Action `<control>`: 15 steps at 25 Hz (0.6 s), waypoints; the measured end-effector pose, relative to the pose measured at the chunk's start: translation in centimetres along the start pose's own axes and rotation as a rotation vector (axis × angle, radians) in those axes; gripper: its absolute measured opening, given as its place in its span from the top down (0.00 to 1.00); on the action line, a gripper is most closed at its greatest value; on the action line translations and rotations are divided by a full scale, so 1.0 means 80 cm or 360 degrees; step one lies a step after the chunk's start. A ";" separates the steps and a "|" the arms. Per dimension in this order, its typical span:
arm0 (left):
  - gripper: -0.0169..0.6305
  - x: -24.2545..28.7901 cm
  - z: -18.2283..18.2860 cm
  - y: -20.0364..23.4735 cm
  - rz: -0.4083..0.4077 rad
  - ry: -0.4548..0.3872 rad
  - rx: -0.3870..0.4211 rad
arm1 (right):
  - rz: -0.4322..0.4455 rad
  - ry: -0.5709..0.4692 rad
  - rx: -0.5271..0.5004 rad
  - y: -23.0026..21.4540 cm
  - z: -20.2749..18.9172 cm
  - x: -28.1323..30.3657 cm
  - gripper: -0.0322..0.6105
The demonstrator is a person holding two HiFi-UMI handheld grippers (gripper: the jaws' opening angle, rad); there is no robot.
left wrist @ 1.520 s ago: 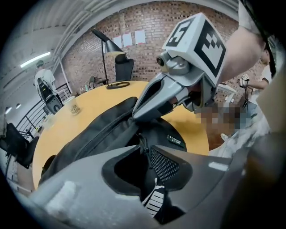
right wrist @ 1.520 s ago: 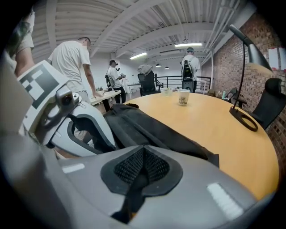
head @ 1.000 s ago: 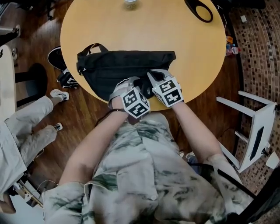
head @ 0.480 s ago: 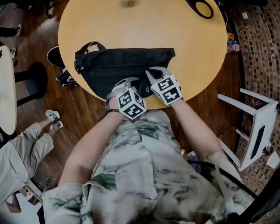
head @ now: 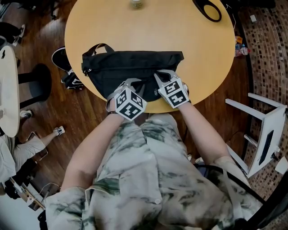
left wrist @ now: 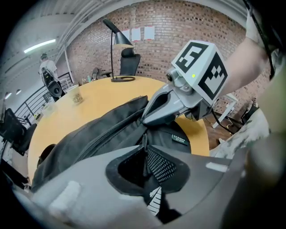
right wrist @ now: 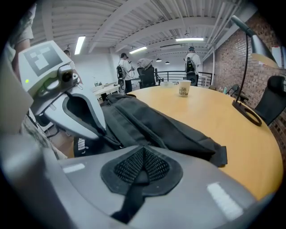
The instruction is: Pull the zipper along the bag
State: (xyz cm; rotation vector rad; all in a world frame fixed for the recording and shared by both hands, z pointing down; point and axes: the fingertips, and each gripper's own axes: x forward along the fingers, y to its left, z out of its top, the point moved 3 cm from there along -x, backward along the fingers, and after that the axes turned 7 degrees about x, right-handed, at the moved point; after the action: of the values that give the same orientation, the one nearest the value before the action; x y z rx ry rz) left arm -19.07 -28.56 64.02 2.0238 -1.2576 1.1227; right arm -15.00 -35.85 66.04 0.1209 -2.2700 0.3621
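Observation:
A black zip bag [head: 130, 67] lies along the near edge of the round yellow table [head: 202, 54]. My left gripper [head: 133, 84] sits at the bag's near side, left of the middle. In the left gripper view its jaws [left wrist: 144, 147] are shut on the thin zipper pull [left wrist: 144, 155], with the zip line running away over the bag [left wrist: 103, 129]. My right gripper [head: 158, 76] is beside it on the right. Its jaws [right wrist: 143, 154] are shut on a black strap [right wrist: 134, 192] of the bag [right wrist: 152, 120].
A paper cup [head: 136, 3] and a black lamp base ring [head: 207, 10] stand at the table's far side. A white chair [head: 265, 134] is on the right. Shoes [head: 67, 78] lie on the floor left of the table, beside another pale table [head: 8, 90].
My left gripper has shifted a little to the left along the bag. The right gripper has stayed in place. A person at the far left has moved mostly out of view.

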 end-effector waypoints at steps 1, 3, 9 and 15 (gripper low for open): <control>0.93 -0.002 0.000 0.001 -0.0007 -0.0010 -0.0006 | -0.0005 0.0003 0.0000 0.000 0.000 0.000 0.94; 0.93 -0.004 -0.002 0.004 -0.0022 -0.0025 -0.0013 | -0.0017 0.0008 0.0006 -0.002 -0.001 0.002 0.94; 0.93 -0.015 -0.008 0.013 -0.0059 -0.0052 -0.0012 | -0.0056 0.0022 0.0018 -0.001 -0.002 0.003 0.94; 0.93 -0.025 -0.012 0.021 -0.0108 -0.0080 0.0019 | -0.0152 0.0001 0.0030 -0.009 0.000 0.004 0.94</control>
State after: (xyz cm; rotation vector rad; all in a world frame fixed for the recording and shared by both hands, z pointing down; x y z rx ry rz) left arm -21.37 -27.63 62.83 2.0996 -1.2001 1.0564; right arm -15.06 -36.55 66.49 0.2375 -2.2511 0.3330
